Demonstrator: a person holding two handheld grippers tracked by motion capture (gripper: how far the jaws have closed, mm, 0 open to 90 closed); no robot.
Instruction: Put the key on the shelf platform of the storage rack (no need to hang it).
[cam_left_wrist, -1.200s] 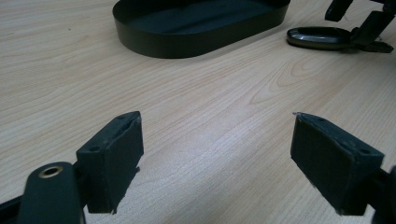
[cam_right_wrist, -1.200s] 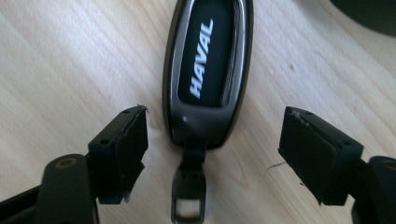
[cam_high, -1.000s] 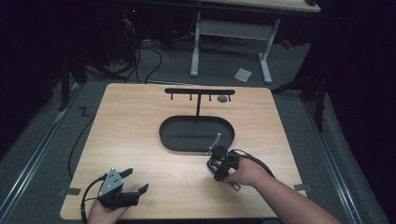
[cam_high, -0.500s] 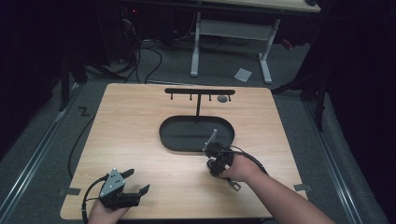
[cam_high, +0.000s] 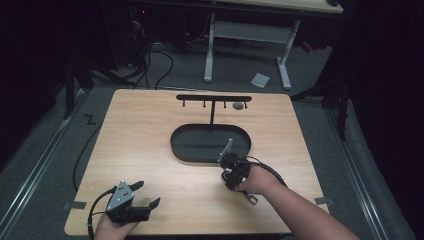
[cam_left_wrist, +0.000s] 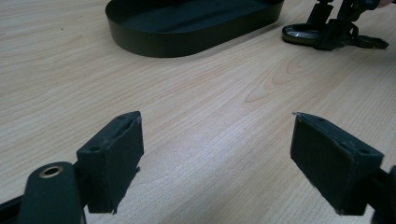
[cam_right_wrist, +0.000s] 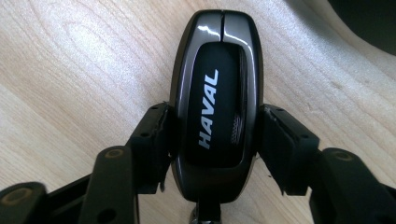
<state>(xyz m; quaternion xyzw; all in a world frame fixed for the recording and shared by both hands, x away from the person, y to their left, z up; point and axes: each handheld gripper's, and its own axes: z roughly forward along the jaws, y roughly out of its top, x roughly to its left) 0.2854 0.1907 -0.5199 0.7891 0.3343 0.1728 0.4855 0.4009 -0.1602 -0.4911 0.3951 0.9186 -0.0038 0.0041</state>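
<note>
Item: car key fob (cam_right_wrist: 215, 100), dark and glossy, lettered HAVAL, lying flat on the wooden table (cam_high: 150, 165) just off the 4 o'clock edge of the black oval tray (cam_high: 186, 150).

Right gripper (cam_right_wrist: 215, 140): its jaws have just been closing and are now pressing both flanks of the fob.

Left gripper (cam_left_wrist: 217, 158): idling at the table's 7 o'clock corner, jaws wide, holding nothing.

Progress: grasp looking made; lifting and placing, perhaps at the hook rack (cam_high: 214, 98) at 12 o'clock, remaining.

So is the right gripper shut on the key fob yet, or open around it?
Shut on it. In the right gripper view both pads press the sides of the key fob, which lies flat on the table; the jaws have just been closing.
</note>
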